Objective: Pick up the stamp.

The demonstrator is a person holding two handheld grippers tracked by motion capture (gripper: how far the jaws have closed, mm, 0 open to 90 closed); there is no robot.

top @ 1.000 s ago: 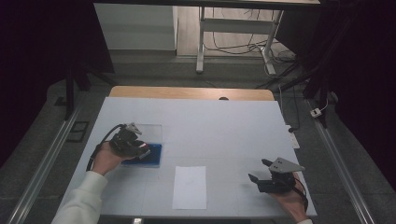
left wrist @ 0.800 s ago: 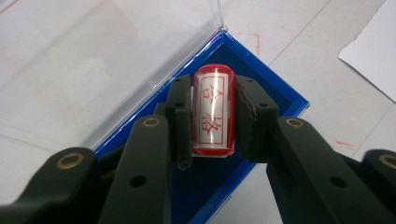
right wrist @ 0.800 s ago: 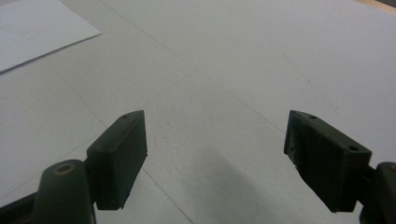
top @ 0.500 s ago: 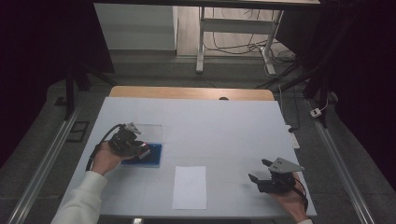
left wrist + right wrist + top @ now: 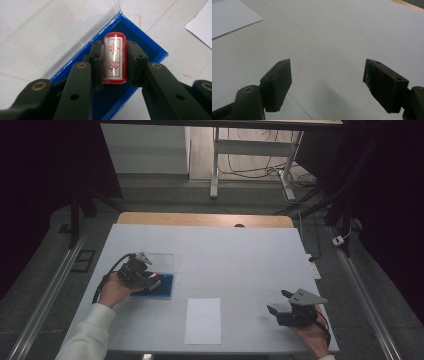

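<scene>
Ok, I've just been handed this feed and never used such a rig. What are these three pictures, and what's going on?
No robot here: a person holds a two-jaw gripper in each hand. The high view looks down on the white table. The other two come from cameras riding on the grippers, looking along their black jaws. The left gripper is shut on a red stamp with a white label, over a blue tray whose clear lid lies open beside it. The right gripper is open, holding nothing, low over bare table. A white sheet of paper lies between the hands.
</scene>
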